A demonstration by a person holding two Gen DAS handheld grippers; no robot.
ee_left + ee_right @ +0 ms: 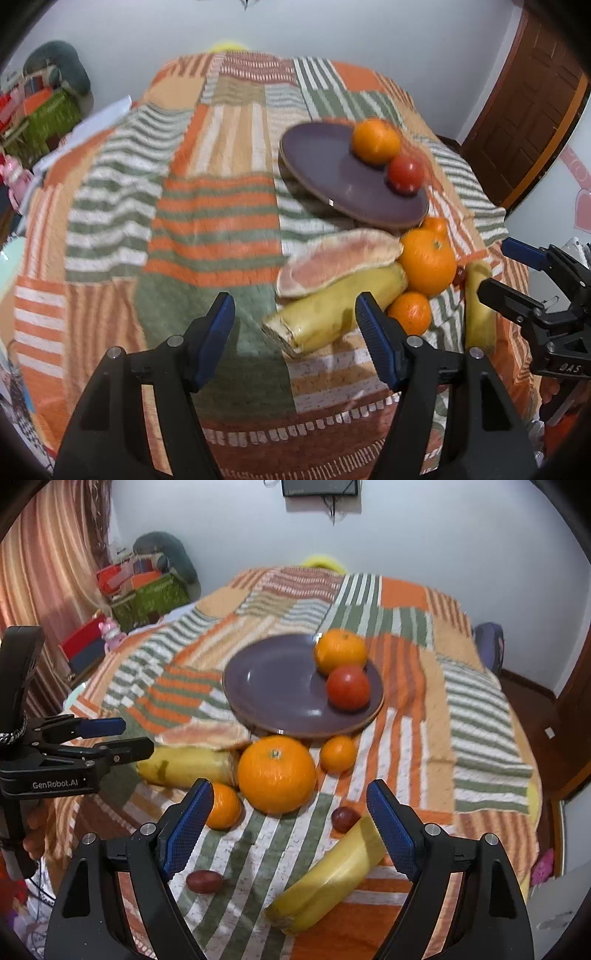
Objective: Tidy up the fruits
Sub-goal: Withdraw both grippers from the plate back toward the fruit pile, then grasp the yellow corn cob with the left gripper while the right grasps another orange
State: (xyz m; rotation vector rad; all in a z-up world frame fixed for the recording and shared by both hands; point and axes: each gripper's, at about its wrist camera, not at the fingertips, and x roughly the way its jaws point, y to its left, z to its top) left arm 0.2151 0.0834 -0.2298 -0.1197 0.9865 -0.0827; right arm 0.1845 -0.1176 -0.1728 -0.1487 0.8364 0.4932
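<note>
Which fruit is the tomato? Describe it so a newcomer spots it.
Find the purple plate on the striped quilt. Two round fruits sit on its right side, touching. The tomato is the nearer one: smooth and red, while its neighbour is an orange.

pale wall (424, 535), striped curtain (55, 572), wooden door (524, 110), patchwork bedspread (424, 720).
</note>
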